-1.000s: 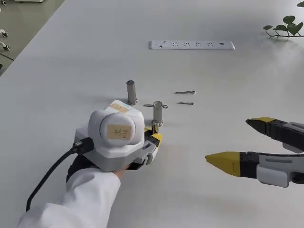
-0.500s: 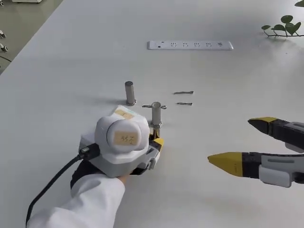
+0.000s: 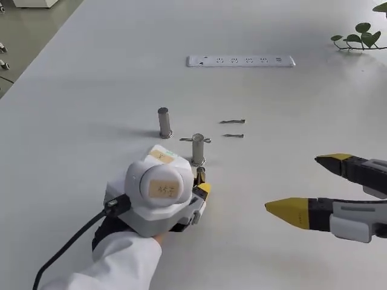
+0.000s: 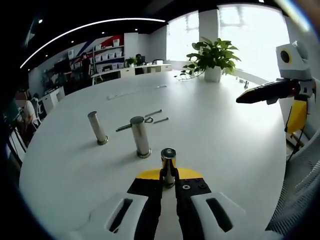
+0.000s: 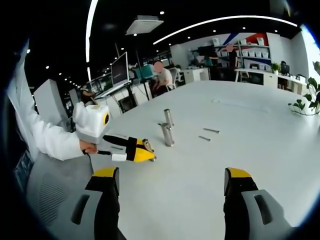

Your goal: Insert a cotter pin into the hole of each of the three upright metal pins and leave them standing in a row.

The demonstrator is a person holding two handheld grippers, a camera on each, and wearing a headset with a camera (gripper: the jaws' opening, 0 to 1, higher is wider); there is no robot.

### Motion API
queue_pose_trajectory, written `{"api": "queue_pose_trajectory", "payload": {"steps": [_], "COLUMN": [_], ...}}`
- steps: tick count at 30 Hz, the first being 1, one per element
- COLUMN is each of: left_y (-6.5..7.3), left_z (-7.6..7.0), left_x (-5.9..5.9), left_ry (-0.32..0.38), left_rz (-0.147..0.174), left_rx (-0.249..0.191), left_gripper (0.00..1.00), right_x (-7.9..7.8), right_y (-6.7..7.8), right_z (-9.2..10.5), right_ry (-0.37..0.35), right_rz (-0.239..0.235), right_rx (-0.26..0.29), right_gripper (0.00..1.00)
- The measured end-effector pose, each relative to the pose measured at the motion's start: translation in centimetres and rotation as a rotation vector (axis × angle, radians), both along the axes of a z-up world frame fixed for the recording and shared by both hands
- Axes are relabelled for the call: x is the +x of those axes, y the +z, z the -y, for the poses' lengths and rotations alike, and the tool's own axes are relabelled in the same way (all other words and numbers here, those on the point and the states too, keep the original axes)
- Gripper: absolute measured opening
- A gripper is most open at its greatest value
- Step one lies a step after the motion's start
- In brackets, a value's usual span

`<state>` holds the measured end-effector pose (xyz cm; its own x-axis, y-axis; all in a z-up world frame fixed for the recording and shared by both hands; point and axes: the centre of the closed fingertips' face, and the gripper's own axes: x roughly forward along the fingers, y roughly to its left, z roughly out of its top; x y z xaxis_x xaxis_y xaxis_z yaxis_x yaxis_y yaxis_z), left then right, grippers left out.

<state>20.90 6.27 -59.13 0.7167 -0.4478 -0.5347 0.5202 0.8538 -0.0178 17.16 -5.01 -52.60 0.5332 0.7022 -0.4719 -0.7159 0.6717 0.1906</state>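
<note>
My left gripper (image 3: 201, 185) is shut on a short upright metal pin (image 3: 200, 175), which stands on the white table between the yellow-tipped jaws (image 4: 168, 167). Just beyond it stands a second pin (image 3: 197, 149) with a cotter pin (image 3: 195, 139) through its top. A third, bare pin (image 3: 163, 122) stands further back to the left. Two loose cotter pins (image 3: 233, 121) (image 3: 233, 135) lie to the right of the pins. My right gripper (image 3: 302, 184) hovers open and empty at the right, well away from the pins (image 5: 166, 134).
A white power strip (image 3: 240, 61) lies at the back of the table (image 3: 91, 90). A green plant sprig (image 3: 358, 36) is at the far right corner. The table's left edge runs along the top left, with floor beyond it.
My left gripper has drawn its held pin back toward me, widening the gap to the middle pin. The right gripper has stayed open in about the same place.
</note>
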Motion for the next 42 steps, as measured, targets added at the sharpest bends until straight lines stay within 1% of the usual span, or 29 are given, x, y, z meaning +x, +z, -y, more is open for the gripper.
{"api": "queue_pose_trajectory", "payload": {"steps": [1, 3, 5, 7, 10, 11, 12, 13, 15, 17, 19, 20, 22, 23, 25, 27, 28, 29, 30, 31, 32, 34, 35, 36, 37, 38, 39, 40, 42], "left_y": [0.0, 0.0, 0.0, 0.0, 0.0, 0.0, 0.0, -0.2, -0.2, -0.2, 0.1, 0.4, 1.6, 2.3, 3.1, 4.4, 4.7, 5.1, 5.8, 6.1, 6.1, 6.4, 6.5, 6.8, 7.4, 7.8, 8.0, 8.3, 8.6], "left_z": [-0.1, 0.0, 0.0, -0.2, -0.1, 0.1, 0.1, -0.1, 0.0, 0.0, 0.2, 0.3, 0.8, 0.7, 0.6, 0.6, 0.5, 0.5, 0.3, 0.1, -0.1, -0.4, -0.5, -0.7, -0.8, -0.7, -0.7, -0.8, -0.8], "left_x": [0.0, -0.2, -0.2, -0.2, -0.4, -0.5, -0.5, -0.7, -0.8, -1.0, -1.3, -1.4, -1.7, -1.9, -2.2, -2.7, -2.9, -3.0, -3.1, -3.1, -3.4, -3.7, -3.9, -4.1, -4.1, -4.3, -4.5, -4.5, -4.8], "left_ry": [0.005, -0.018, -0.016, -0.002, -0.015, -0.023, -0.022, -0.009, -0.014, -0.031, -0.057, -0.067, -0.135, -0.15, -0.178, -0.224, -0.241, -0.268, -0.317, -0.338, -0.35, -0.37, -0.383, -0.397, -0.396, -0.404, -0.412, -0.414, -0.433], "left_rz": [-0.004, 0.005, -0.001, -0.02, -0.021, -0.025, -0.031, -0.055, -0.06, -0.061, -0.066, -0.064, -0.029, -0.021, -0.018, -0.021, -0.023, -0.012, 0.041, 0.065, 0.058, 0.046, 0.049, 0.052, 0.064, 0.063, 0.062, 0.067, 0.07], "left_rx": [0.001, 0.016, 0.009, -0.013, -0.017, -0.026, -0.026, -0.018, -0.022, -0.02, -0.032, -0.04, -0.06, -0.068, -0.081, -0.122, -0.13, -0.124, -0.098, -0.076, -0.07, -0.078, -0.082, -0.082, -0.105, -0.129, -0.133, -0.129, -0.129], "left_gripper": [0.07, 0.07, 0.07, 0.07, 0.08, 0.1, 0.14, 0.2, 0.28, 0.31, 0.38, 0.44, 0.49, 0.5, 0.54, 0.59, 0.61, 0.62, 0.61, 0.59, 0.59, 0.66, 0.72, 0.74, 0.74, 0.75, 0.76, 0.8, 0.89], "right_x": [0.0, 0.0, -0.1, -0.1, -0.2, -0.2, -0.2, -0.2, -0.3, -0.3, -0.3, -0.3, -0.4, -0.4, -0.4, -0.5, -0.6, -0.6, -0.7, -0.7, -0.8, -0.9, -0.9, -1.0, -1.1, -1.1, -1.2, -1.3, -1.4], "right_y": [0.0, 0.0, 0.0, -0.1, -0.1, -0.1, -0.1, -0.1, -0.1, -0.1, -0.1, -0.1, -0.2, -0.2, -0.3, -0.3, -0.4, -0.4, -0.4, -0.4, -0.4, -0.5, -0.5, -0.5, -0.5, -0.4, -0.4, -0.3, -0.3], "right_z": [0.0, 0.0, 0.0, 0.0, -0.1, -0.2, -0.2, -0.2, -0.2, -0.2, -0.1, -0.1, 0.0, 0.1, 0.1, 0.2, 0.2, 0.3, 0.3, 0.4, 0.4, 0.5, 0.6, 0.7, 0.9, 1.0, 1.1, 1.2, 1.4], "right_ry": [-0.001, -0.001, 0.002, 0.006, 0.009, 0.009, 0.01, 0.011, 0.012, 0.014, 0.012, 0.012, 0.012, 0.012, 0.013, 0.019, 0.02, 0.022, 0.024, 0.024, 0.025, 0.029, 0.029, 0.029, 0.027, 0.024, 0.021, 0.02, 0.023], "right_rz": [0.0, 0.001, 0.001, 0.001, 0.003, 0.003, 0.003, 0.003, 0.001, 0.003, 0.002, 0.001, 0.0, -0.002, -0.003, -0.007, -0.007, -0.009, -0.011, -0.011, -0.011, -0.014, -0.014, -0.017, -0.019, -0.018, -0.018, -0.02, -0.021], "right_rx": [0.003, 0.002, 0.0, -0.004, -0.002, -0.001, -0.002, -0.003, -0.004, -0.006, -0.007, -0.008, -0.011, -0.012, -0.014, -0.023, -0.026, -0.029, -0.032, -0.034, -0.036, -0.044, -0.047, -0.052, -0.057, -0.059, -0.059, -0.059, -0.068], "right_gripper": [0.84, 0.84, 0.84, 0.83, 0.83, 0.83, 0.84, 0.83, 0.83, 0.84, 0.83, 0.83, 0.83, 0.83, 0.83, 0.83, 0.83, 0.83, 0.83, 0.83, 0.83, 0.83, 0.83, 0.83, 0.83, 0.82, 0.82, 0.82, 0.82]}}
